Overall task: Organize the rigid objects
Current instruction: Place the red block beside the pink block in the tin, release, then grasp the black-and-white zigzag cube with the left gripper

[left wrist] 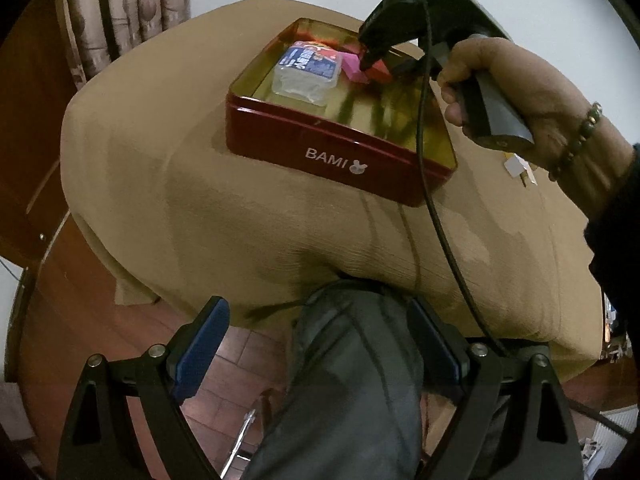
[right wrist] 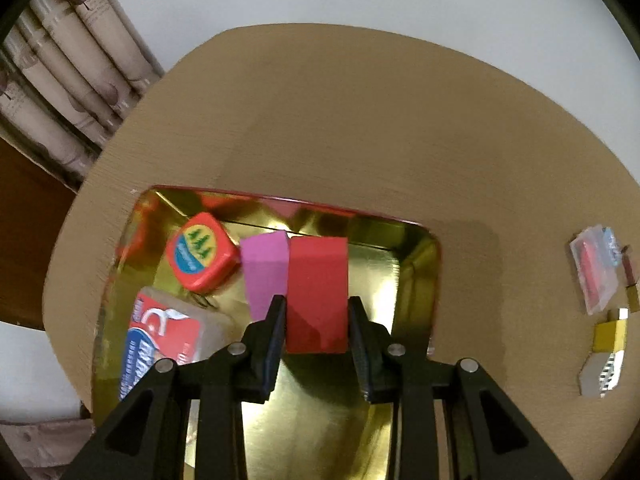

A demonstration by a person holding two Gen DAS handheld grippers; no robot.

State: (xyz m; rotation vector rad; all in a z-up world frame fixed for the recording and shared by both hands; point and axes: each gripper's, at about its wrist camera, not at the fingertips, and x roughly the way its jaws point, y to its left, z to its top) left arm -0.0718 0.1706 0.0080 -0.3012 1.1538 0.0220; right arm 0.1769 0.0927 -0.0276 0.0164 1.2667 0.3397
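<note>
While the right gripper points down into the red tin, its two fingers pinch a red block from both sides. Just left of this block stands a pink block, touching it, and further left lie a round-cornered orange box and a clear packet. Below the gripper the gold floor of the tin is bare. Over the table edge, the left gripper is spread wide and holds nothing.
</note>
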